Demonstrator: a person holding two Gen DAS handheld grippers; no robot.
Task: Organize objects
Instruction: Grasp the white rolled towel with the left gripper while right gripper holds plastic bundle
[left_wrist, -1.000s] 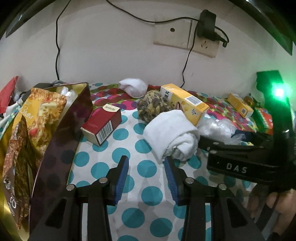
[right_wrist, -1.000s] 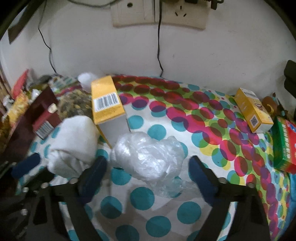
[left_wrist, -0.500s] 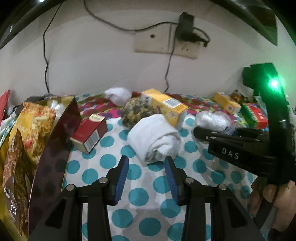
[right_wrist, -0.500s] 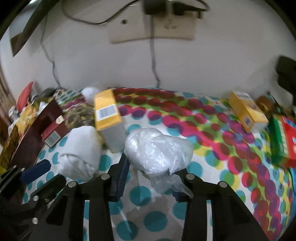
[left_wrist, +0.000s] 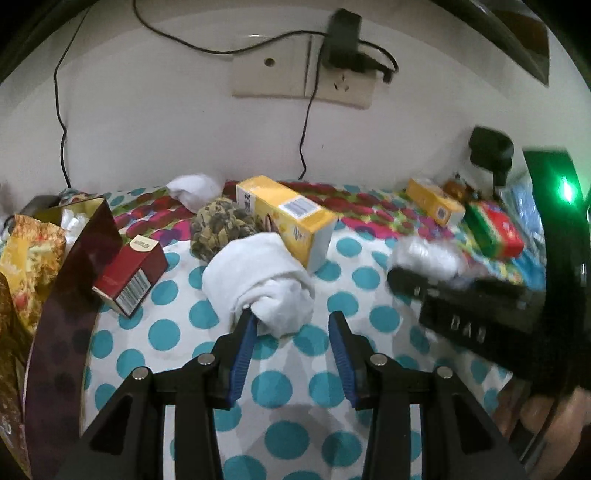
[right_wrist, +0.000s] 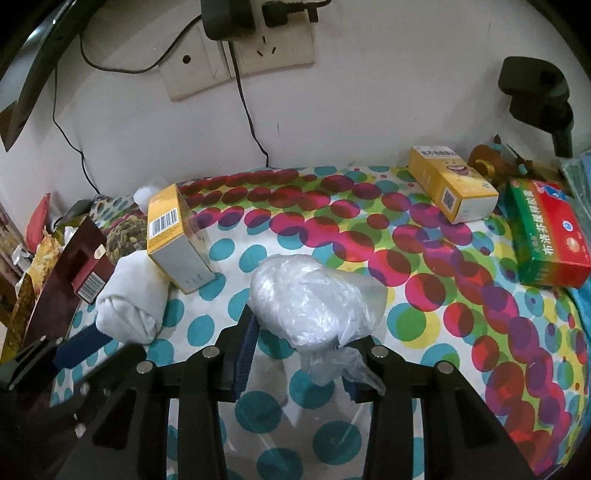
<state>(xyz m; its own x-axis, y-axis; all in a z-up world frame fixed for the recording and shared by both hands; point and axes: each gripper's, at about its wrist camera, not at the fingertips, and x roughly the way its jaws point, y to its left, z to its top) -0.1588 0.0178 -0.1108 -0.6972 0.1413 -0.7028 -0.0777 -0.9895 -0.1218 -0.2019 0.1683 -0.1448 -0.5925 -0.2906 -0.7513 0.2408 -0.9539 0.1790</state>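
The right gripper (right_wrist: 297, 354) has just squeezed in on the crinkly plastic bag (right_wrist: 310, 306) and now holds it tight, with the bag's knot pinched between its two blue pads and the puffy part bulging out past the tips. The left gripper (left_wrist: 291, 347) stands open, holding nothing. The rolled white towel (left_wrist: 258, 280) lies on the spotted cloth (left_wrist: 170, 332) right at its tips, touching the left pad.

right tongs (right_wrist: 297, 354) closed around the plastic bag (right_wrist: 310, 302), left tongs (left_wrist: 290, 339) nearer the white towel roll (left_wrist: 262, 277)
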